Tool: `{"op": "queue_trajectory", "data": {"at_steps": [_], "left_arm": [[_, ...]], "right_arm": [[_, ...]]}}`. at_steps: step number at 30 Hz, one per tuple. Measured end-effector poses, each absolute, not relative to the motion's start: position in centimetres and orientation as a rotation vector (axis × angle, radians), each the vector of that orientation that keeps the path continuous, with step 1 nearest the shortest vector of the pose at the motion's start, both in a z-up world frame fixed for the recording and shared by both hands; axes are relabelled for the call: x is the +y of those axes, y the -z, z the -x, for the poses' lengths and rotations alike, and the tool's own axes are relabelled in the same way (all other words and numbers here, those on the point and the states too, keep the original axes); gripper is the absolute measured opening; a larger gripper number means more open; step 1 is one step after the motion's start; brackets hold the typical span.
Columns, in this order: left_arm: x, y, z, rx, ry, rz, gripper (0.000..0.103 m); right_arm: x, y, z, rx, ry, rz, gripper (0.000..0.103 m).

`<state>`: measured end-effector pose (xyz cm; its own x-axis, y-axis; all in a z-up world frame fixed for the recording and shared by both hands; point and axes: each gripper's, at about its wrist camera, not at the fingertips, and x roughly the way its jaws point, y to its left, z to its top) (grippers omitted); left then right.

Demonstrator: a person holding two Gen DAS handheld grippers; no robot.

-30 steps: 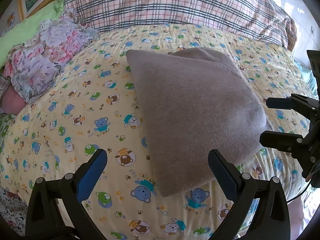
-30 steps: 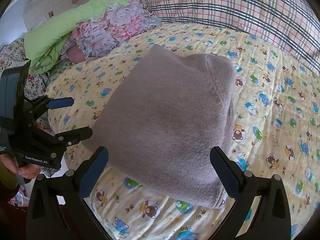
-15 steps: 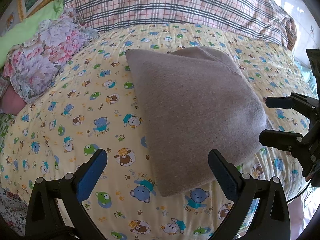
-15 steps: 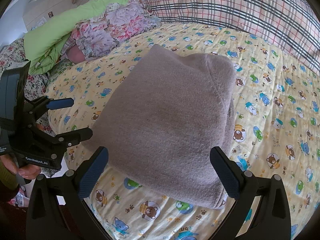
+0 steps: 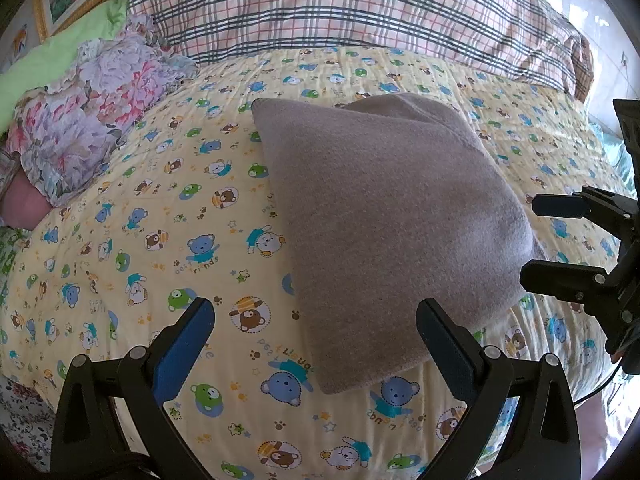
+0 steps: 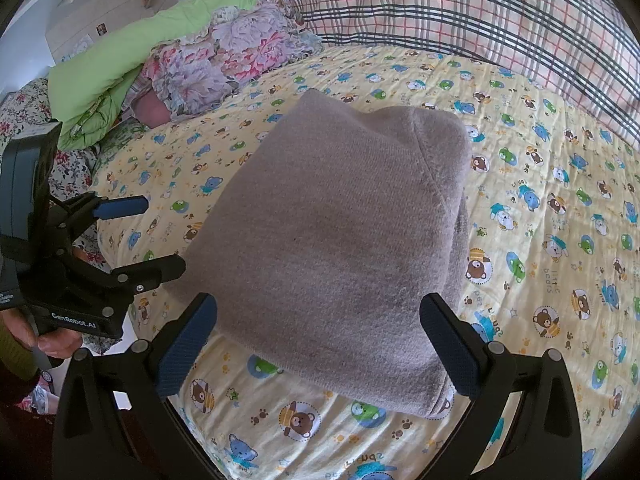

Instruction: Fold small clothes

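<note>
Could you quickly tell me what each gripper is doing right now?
Left gripper: jaws open, holding nothing.
Right gripper: jaws open, holding nothing.

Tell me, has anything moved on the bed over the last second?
Nothing visibly changed. The folded grey garment lies where it was on the bear-print sheet, and the left gripper and right gripper stay open, holding nothing.

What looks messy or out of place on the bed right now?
Nothing stands out. The grey garment lies folded in a neat block on the bear-print sheet, and both tongs are open and off it.
</note>
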<state>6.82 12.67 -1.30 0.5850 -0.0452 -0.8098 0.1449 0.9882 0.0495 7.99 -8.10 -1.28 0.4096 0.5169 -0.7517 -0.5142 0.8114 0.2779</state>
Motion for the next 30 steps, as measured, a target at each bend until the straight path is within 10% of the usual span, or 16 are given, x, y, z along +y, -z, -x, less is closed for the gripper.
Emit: {"op": "queue_trajectory", "data": {"at_steps": [30], "left_arm": [[12.66, 1.14, -6.77, 0.936, 0.110, -0.116, 0.101]], "right_arm": [[-7.68, 1.00, -7.86, 0.948, -0.653, -0.004, 0.101]]}}
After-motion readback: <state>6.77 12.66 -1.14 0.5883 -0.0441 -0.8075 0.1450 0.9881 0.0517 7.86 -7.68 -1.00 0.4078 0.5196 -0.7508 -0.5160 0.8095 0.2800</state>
